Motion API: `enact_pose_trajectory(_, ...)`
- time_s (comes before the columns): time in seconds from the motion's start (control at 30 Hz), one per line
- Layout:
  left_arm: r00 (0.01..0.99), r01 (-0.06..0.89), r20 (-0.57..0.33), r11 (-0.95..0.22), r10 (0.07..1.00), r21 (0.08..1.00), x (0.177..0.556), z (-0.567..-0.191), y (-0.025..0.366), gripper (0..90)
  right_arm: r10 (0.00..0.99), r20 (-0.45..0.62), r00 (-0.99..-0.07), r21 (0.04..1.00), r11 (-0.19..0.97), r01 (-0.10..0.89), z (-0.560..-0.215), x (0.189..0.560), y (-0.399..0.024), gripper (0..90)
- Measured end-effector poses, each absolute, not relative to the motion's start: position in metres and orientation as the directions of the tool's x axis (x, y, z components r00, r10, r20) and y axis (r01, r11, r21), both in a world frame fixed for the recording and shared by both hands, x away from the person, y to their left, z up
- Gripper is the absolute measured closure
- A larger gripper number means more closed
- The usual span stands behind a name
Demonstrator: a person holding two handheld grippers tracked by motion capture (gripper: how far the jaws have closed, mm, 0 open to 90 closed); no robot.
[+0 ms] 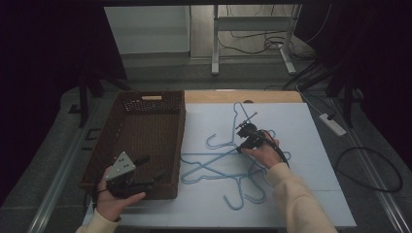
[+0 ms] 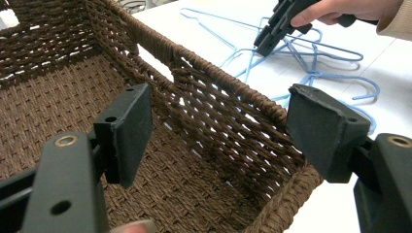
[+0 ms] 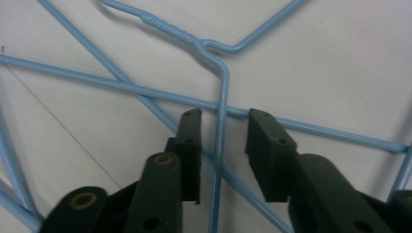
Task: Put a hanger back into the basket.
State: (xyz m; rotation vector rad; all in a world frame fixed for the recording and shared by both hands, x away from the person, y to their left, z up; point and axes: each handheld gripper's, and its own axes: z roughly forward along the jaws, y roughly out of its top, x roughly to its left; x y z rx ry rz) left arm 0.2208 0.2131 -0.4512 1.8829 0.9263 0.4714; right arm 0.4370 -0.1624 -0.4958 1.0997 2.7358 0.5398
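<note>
You face a dim room: grey floor [image 1: 160, 73], white desk frame [image 1: 252, 29], loose cables [image 1: 262, 43], and a power strip [image 1: 332, 124] at right.

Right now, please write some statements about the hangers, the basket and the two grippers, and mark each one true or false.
1. The blue wire hangers lie on the white table, outside the basket. True.
2. The brown woven basket holds several hangers. False: its inside shows only bare weave.
3. In the right gripper view, a hanger wire runs between the jaws of the right gripper, and the pads do not press on it. True.
4. The left gripper is shut on the basket's rim. False: its jaws stand wide apart, with the basket's near wall between them, untouched.
5. The right gripper is above the basket. False: it is down at the hangers, to the right of the basket.
</note>
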Motion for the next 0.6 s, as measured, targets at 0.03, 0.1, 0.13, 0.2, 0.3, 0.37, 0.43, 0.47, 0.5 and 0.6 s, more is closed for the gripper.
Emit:
enact_pose_trajectory(0.03,0.638,0.400,-0.063,-0.261,0.767,0.879,0.2208,-0.4512,0.2131,26.2,0.693,-0.005,-0.721,0.371,0.671,0.643,-0.4961,0.4376,-0.1613,71.9)
enact_pose_trajectory(0.1,0.638,0.400,-0.063,-0.261,0.767,0.879,0.2208,-0.4512,0.2132,26.2,0.696,-0.003,-0.718,0.360,0.670,0.649,-0.4963,0.4386,-0.1599,75.0)
enact_pose_trajectory(0.13,0.638,0.400,-0.063,-0.261,0.767,0.879,0.2208,-0.4512,0.2132,26.2,0.700,-0.004,-0.715,0.351,0.670,0.654,-0.4966,0.4392,-0.1590,76.8)
enact_pose_trajectory(0.2,0.638,0.400,-0.063,-0.260,0.768,0.879,0.2208,-0.4512,0.2131,26.2,0.701,-0.012,-0.713,0.335,0.675,0.657,-0.4971,0.4409,-0.1577,78.6)
enact_pose_trajectory(0.3,0.638,0.400,-0.063,-0.261,0.767,0.879,0.2208,-0.4512,0.2131,26.3,0.707,-0.012,-0.707,0.326,0.671,0.666,-0.4970,0.4420,-0.1568,84.8)
enact_pose_trajectory(0.37,0.639,0.399,-0.061,-0.262,0.767,0.879,0.2207,-0.4511,0.2130,26.2,0.707,-0.009,-0.707,0.321,0.672,0.667,-0.4969,0.4423,-0.1563,85.9)
enact_pose_trajectory(0.43,0.638,0.398,-0.061,-0.261,0.767,0.879,0.2206,-0.4510,0.2130,26.2,0.712,-0.010,-0.702,0.319,0.668,0.672,-0.4966,0.4422,-0.1561,86.9)
enact_pose_trajectory(0.47,0.638,0.398,-0.061,-0.261,0.767,0.879,0.2206,-0.4509,0.2130,26.2,0.709,-0.020,-0.705,0.319,0.673,0.668,-0.4964,0.4418,-0.1560,87.1)
enact_pose_trajectory(0.5,0.638,0.397,-0.061,-0.261,0.768,0.880,0.2206,-0.4508,0.2132,26.2,0.708,-0.030,-0.706,0.320,0.676,0.664,-0.4957,0.4409,-0.1561,87.4)
enact_pose_trajectory(0.6,0.637,0.398,-0.061,-0.260,0.768,0.880,0.2209,-0.4510,0.2134,26.2,0.712,-0.023,-0.702,0.333,0.667,0.667,-0.4941,0.4406,-0.1573,87.5)
